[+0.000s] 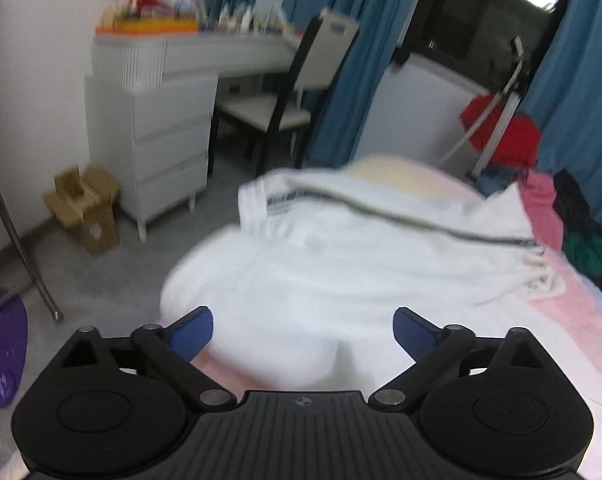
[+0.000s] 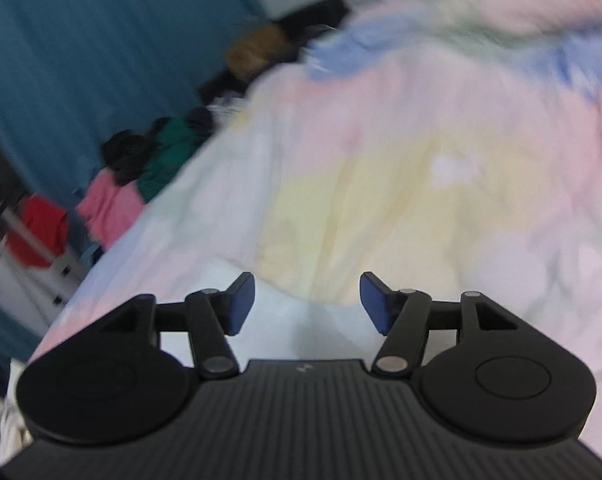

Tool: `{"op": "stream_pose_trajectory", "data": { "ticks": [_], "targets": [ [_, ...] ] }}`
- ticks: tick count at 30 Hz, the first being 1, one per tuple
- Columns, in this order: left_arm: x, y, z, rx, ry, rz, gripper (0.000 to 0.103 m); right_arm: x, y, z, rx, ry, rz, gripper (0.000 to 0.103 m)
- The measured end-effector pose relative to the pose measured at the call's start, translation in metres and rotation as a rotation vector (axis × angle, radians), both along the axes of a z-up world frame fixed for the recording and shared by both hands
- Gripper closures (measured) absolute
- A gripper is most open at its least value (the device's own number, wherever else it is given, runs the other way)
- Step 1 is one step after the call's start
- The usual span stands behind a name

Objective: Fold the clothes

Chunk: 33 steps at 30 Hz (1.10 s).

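A white garment point(image 1: 341, 248) with a dark striped band lies bunched on the pastel bedspread point(image 1: 573, 320) in the left wrist view. My left gripper point(image 1: 303, 332) is open and empty, its blue pads just above the garment's near edge. My right gripper point(image 2: 307, 304) is open and empty over the pastel bedspread point(image 2: 401, 168), with a white fold of cloth point(image 2: 301, 320) just below its pads. Both views are blurred.
A pile of pink, green, black and red clothes point(image 1: 557, 208) lies along the bed's far edge, also in the right wrist view point(image 2: 141, 168). A white drawer unit point(image 1: 153, 132), a chair point(image 1: 297, 92), a cardboard box point(image 1: 85, 212) and blue curtains point(image 1: 353, 72) stand beyond the bed.
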<state>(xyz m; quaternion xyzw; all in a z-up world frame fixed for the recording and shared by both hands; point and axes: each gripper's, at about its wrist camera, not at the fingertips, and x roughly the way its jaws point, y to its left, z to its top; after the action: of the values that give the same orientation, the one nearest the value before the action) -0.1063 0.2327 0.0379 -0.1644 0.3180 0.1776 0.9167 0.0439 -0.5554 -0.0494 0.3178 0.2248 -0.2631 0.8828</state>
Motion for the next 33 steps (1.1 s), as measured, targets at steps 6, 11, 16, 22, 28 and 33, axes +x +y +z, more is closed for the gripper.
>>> {"op": "stream_pose_trajectory", "data": {
  "ticks": [6, 11, 16, 22, 28, 33],
  "targets": [
    [0.000, -0.057, 0.031, 0.090, -0.097, -0.080, 0.003, 0.005, 0.068, 0.046, -0.143, -0.056, 0.261, 0.041],
    [0.022, -0.133, 0.043, 0.169, -0.161, -0.232, 0.003, 0.003, 0.137, 0.075, -0.251, -0.099, 0.479, 0.042],
    [0.048, -0.207, 0.041, 0.192, -0.205, -0.362, 0.003, -0.007, 0.188, 0.090, -0.316, -0.145, 0.621, 0.043],
    [0.086, -0.267, 0.033, 0.179, -0.226, -0.461, 0.003, -0.008, 0.216, 0.091, -0.357, -0.203, 0.707, 0.043],
    [0.113, -0.285, -0.003, 0.142, -0.260, -0.500, 0.003, -0.001, 0.225, 0.074, -0.356, -0.244, 0.728, 0.043],
    [0.125, -0.270, -0.031, 0.135, -0.236, -0.492, 0.003, 0.022, 0.229, 0.048, -0.242, -0.200, 0.743, 0.042]
  ]
}}
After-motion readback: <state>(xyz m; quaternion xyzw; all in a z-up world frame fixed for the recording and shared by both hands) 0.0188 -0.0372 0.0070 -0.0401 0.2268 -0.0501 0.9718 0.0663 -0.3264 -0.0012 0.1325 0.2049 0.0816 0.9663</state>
